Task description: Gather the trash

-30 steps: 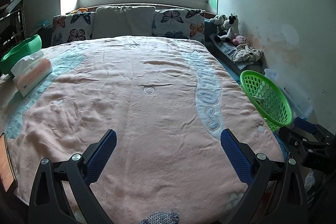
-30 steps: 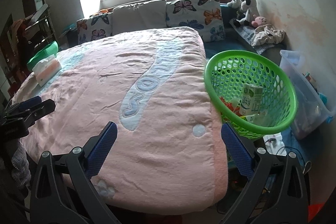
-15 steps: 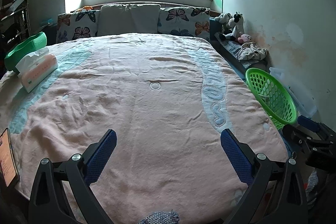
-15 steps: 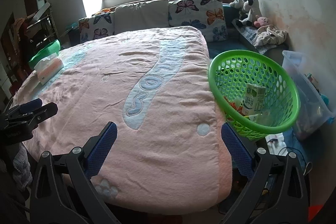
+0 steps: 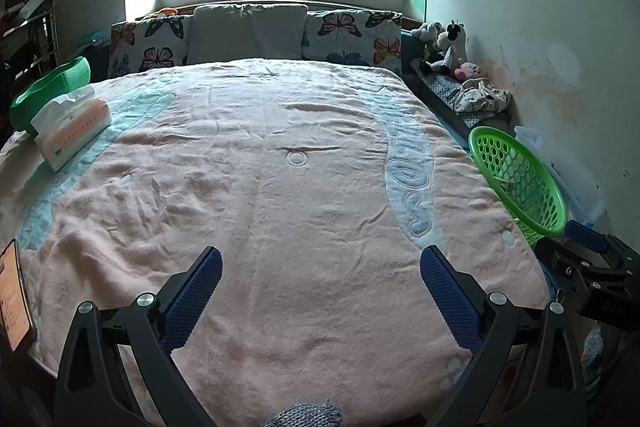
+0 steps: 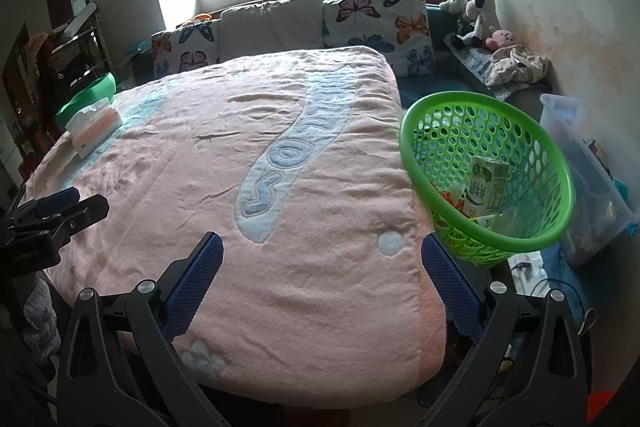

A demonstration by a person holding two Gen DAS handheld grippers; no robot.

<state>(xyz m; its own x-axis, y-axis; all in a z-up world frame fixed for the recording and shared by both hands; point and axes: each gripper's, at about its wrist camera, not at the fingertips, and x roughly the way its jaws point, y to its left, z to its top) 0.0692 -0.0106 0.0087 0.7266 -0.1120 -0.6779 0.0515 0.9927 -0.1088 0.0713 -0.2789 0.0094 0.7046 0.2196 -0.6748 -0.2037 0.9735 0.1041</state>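
Our left claw (image 5: 320, 279) has drawn back, spread and empty, over the pink terry bed blanket (image 5: 280, 187); our right claw (image 6: 322, 275) likewise. The green-and-white milk carton (image 6: 486, 187) lies in the green perforated plastic basket (image 6: 440, 115), so collecting looks finished.

Ahead of my left gripper (image 5: 320, 291), with its blue textured pads (image 5: 192, 295), I see a pink blanket (image 5: 280, 187) with a pale blue lettered band. Beyond it are butterfly-print pillows (image 5: 352, 39). Right of my right gripper (image 6: 322, 287) I see a bright green perforated basket (image 6: 520, 239) holding a white-and-green carton (image 6: 486, 189).
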